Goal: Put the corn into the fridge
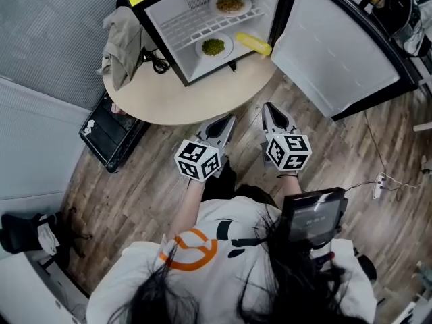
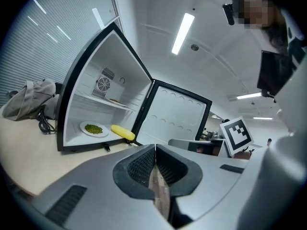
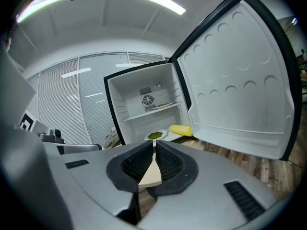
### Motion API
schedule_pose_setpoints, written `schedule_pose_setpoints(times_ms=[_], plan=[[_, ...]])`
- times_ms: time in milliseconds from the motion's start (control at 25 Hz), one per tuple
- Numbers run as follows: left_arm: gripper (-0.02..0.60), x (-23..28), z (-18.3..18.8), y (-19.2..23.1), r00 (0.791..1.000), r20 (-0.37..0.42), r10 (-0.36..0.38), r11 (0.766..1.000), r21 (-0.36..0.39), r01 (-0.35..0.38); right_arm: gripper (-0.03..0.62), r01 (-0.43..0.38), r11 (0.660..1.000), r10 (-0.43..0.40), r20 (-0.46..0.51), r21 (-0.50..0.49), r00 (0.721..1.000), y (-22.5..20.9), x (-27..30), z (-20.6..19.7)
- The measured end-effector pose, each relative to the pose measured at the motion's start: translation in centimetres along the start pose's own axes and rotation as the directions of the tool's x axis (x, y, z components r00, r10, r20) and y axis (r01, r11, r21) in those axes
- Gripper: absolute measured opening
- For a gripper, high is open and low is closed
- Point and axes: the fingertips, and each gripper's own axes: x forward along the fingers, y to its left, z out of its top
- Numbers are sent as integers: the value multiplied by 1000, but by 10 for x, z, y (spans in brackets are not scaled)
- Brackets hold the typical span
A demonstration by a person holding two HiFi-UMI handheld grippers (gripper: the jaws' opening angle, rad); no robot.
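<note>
The yellow corn (image 1: 253, 44) lies on the floor of the open mini fridge (image 1: 165, 42), at its front right edge beside a plate of green food (image 1: 214, 46). In the left gripper view the corn (image 2: 123, 132) shows ahead inside the fridge. From the right gripper view the corn (image 3: 181, 130) is partly hidden behind the door's lower edge. Both grippers hang over the wooden floor, short of the table. My left gripper (image 1: 226, 121) is shut and holds nothing. My right gripper (image 1: 268, 108) is shut too, and is likewise bare.
The fridge stands on a round beige table (image 1: 189, 106), its door (image 1: 337, 46) swung wide to the right. A second plate of food (image 1: 231, 5) sits on the upper shelf. A grey cloth (image 1: 123, 36) lies on the table's left, with a black crate (image 1: 111, 130) on the floor below.
</note>
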Motion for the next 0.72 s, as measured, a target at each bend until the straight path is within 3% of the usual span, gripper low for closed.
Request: schedule_pose_setpoints(times_ms=[360, 720], plan=[[12, -21, -17, -61, 1000, 17, 20, 999, 31, -21, 31, -58, 998, 58, 21, -2, 998, 1, -50, -5], [12, -51, -34, -88, 998, 28, 61, 997, 51, -63, 31, -112, 994, 113, 18, -17, 993, 22, -86, -23]])
